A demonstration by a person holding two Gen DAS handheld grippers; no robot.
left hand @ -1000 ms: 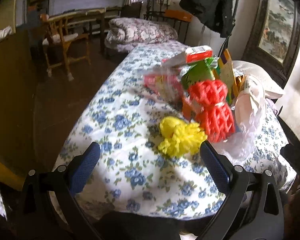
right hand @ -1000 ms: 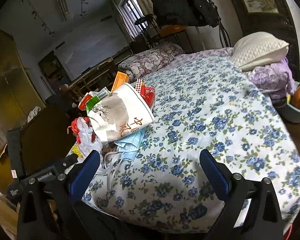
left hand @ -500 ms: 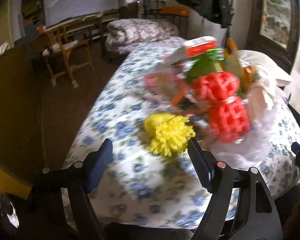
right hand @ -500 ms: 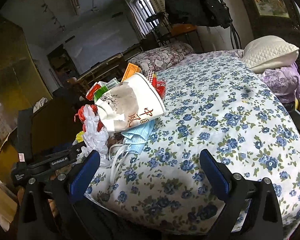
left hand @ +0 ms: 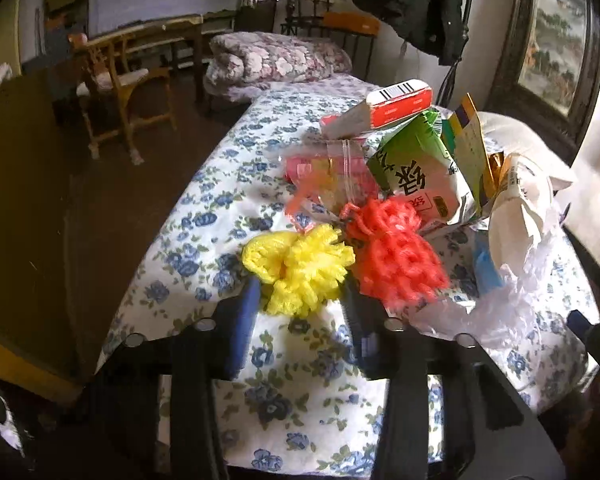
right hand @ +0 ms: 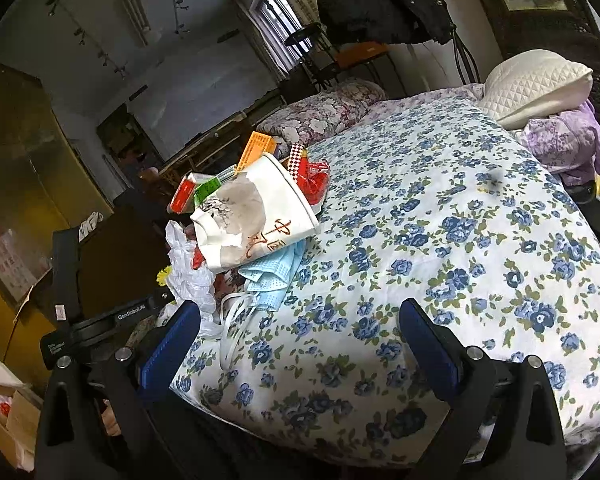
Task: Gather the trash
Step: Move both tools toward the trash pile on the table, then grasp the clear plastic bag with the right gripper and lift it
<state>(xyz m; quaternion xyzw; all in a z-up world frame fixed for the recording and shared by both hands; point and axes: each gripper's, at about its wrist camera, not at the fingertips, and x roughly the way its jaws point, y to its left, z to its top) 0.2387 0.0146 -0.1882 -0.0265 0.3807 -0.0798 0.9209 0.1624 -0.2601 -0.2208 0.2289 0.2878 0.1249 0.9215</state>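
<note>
The left gripper (left hand: 300, 300) had narrowed from a wide spread a second earlier until its blue pads flanked the yellow foam net (left hand: 296, 270), at 12 o'clock from the tips; whether they gripped it could not be told. That suggests the first pickup was underway. The red foam net (left hand: 396, 256) lay touching it at 2 o'clock. The right gripper (right hand: 300, 344) stayed wide over the floral bedspread (right hand: 440, 220), with the blue mask (right hand: 274, 276) and paper cup (right hand: 252, 216) at 11 o'clock.
</note>
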